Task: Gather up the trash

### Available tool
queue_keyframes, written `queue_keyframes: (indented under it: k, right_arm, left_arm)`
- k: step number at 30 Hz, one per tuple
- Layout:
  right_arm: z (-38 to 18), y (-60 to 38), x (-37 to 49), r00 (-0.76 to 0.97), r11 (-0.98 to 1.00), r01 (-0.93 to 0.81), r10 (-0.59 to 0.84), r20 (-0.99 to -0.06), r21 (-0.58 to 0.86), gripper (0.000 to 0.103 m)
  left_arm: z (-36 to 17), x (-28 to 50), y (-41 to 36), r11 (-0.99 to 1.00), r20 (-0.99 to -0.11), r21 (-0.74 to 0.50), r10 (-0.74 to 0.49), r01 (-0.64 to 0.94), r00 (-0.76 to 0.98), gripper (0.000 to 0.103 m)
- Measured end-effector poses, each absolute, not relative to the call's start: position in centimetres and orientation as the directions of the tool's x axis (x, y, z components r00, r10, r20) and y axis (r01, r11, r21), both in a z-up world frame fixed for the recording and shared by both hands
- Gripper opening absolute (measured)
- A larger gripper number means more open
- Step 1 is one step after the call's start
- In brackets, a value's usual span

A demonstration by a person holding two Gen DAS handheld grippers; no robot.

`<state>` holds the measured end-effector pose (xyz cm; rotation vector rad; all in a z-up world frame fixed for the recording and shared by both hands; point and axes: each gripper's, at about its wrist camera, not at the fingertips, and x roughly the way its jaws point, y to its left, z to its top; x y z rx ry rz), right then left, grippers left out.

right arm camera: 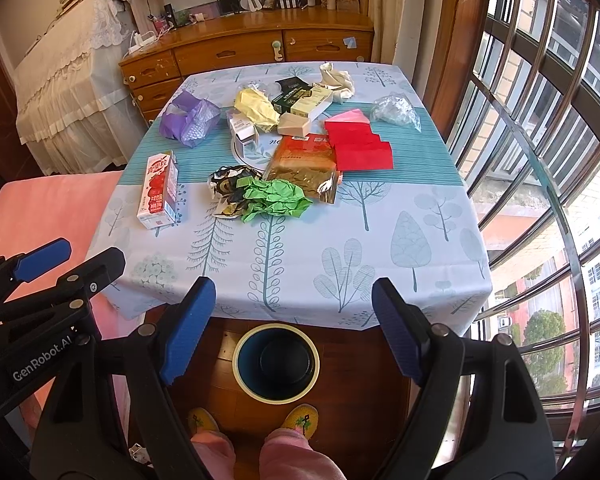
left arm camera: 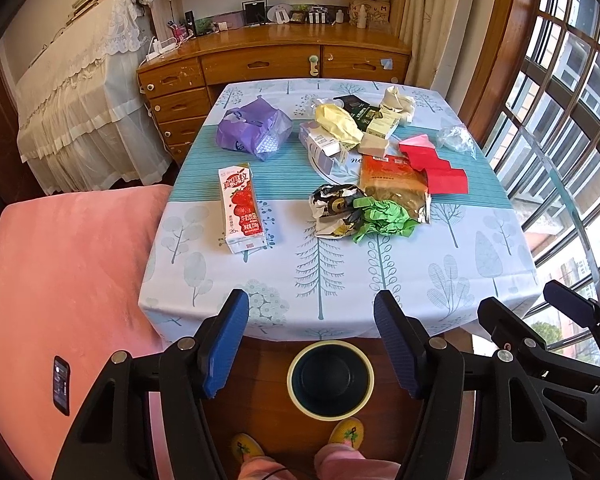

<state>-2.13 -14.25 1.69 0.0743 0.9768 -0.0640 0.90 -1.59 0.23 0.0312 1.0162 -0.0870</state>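
Observation:
Trash lies on a table with a tree-print cloth (left arm camera: 340,276): a strawberry milk carton (left arm camera: 241,208), crumpled green paper (left arm camera: 382,220), a crumpled foil wrapper (left arm camera: 332,204), an orange-brown snack bag (left arm camera: 394,178), red paper (left arm camera: 436,164), a purple plastic bag (left arm camera: 254,130), yellow paper (left arm camera: 338,122) and a clear plastic bag (left arm camera: 458,140). A dark bin with a cream rim (left arm camera: 331,378) stands on the floor below the near table edge; it also shows in the right wrist view (right arm camera: 276,362). My left gripper (left arm camera: 312,340) and right gripper (right arm camera: 290,328) hang open and empty above the bin.
A pink-covered seat (left arm camera: 68,280) with a phone (left arm camera: 61,378) is at the left. A wooden dresser (left arm camera: 268,64) stands behind the table, a lace-covered bed (left arm camera: 84,100) at far left, windows (left arm camera: 572,100) at right. My slippered feet (left arm camera: 348,432) are by the bin.

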Motion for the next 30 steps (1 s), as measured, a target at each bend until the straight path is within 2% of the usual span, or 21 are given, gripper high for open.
queue_keyframes:
  k: [30]
  right_arm:
    - [1.95,-14.55,-1.91,0.562,0.997,0.068,0.002,-0.827,0.049,0.079]
  left_arm:
    - [1.05,1.12,-1.59,0.998,-0.848,-0.005,-0.039,0.066,0.528,0.067]
